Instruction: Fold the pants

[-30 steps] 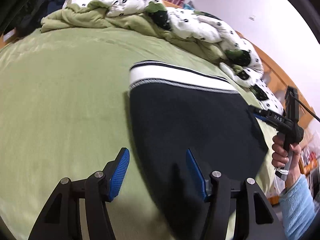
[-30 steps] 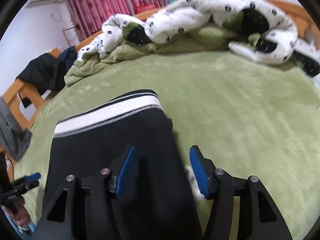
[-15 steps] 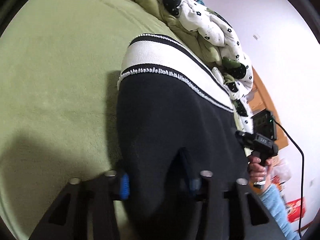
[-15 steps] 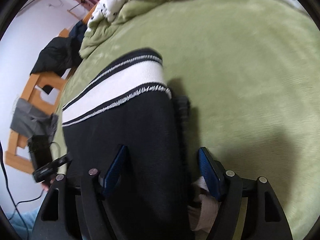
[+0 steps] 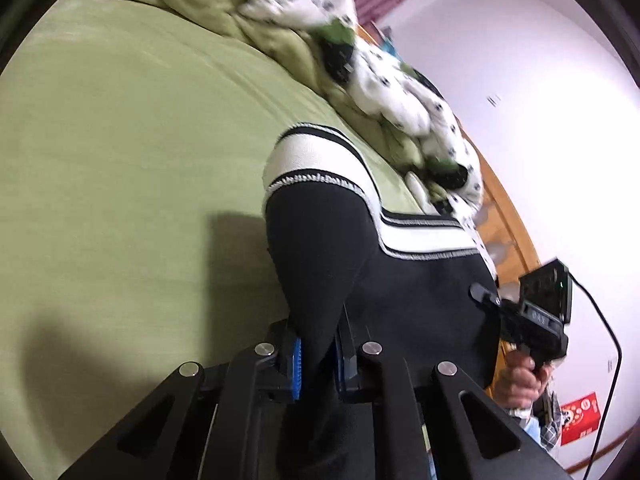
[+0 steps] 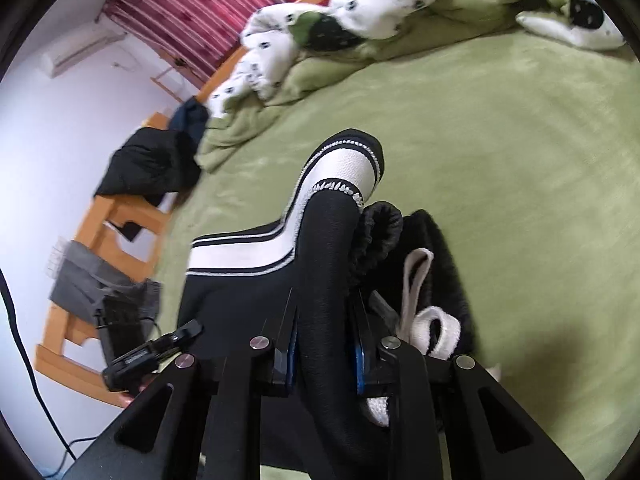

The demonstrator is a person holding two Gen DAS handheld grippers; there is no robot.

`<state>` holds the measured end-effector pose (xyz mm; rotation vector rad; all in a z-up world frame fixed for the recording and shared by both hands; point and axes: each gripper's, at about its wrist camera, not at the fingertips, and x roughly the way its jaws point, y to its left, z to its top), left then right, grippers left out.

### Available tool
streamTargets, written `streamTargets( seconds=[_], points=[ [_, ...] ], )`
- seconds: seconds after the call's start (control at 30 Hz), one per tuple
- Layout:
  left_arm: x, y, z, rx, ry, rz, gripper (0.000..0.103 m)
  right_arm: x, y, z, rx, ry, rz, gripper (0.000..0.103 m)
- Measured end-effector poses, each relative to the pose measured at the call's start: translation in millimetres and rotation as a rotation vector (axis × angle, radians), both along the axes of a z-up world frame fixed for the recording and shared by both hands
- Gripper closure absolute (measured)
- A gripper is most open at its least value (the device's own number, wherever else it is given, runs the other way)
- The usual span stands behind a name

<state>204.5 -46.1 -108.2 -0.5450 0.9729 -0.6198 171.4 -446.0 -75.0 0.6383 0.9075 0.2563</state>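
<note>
The black pants with a white striped band lie on the green bed. My left gripper is shut on a fold of the black cloth and lifts its near left edge. My right gripper is shut on the pants at their near right edge, also lifted. The white band curls upward between both holds. A white drawstring hangs loose beside the right gripper. The right gripper also shows in the left wrist view, and the left gripper in the right wrist view.
A rumpled white spotted quilt and green blanket lie along the far side of the bed. A wooden bed frame carries dark clothes. A black cable hangs at the right.
Both grippers have gone from open over the flat pants to shut on the near edge. The cloth has lifted off the bed and bunched, with the striped band curling up.
</note>
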Motion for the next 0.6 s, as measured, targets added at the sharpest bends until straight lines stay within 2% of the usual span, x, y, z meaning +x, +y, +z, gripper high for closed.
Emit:
streamTargets(
  seconds=[0.13,0.2,0.27,0.33,0.37,0.43,0.47,0.53,0.6],
  points=[
    [-7,75,12,0.07,-0.008,0.083,0.092,9,66,-8,0.081,-0.014,0.078,0.083],
    [-10,107,19,0.153,-0.028,0.137,0.091,17,107,-11,0.111,-0.018,0.142,0.083],
    [-10,122,15,0.239,-0.029,0.159,0.089,24,144,-17,0.102,-0.029,0.208,0.083],
    [-9,131,-3,0.266,0.008,0.152,0.083,26,160,-25,0.069,-0.032,0.227,0.082],
    [-8,131,-13,0.282,0.026,0.171,0.076,29,161,-31,0.045,-0.031,0.212,0.082],
    [-10,129,-24,0.311,0.026,0.184,0.068,28,151,-47,-0.039,-0.007,0.16,0.081],
    [-13,127,-26,0.291,0.016,0.168,0.064,28,146,-62,-0.085,0.029,0.143,0.078],
    [-19,129,-23,0.284,-0.003,0.167,0.064,22,146,-73,-0.124,0.039,0.129,0.076],
    [-21,125,-11,0.345,-0.046,0.188,0.064,15,148,-63,-0.198,0.027,0.146,0.071]
  ],
)
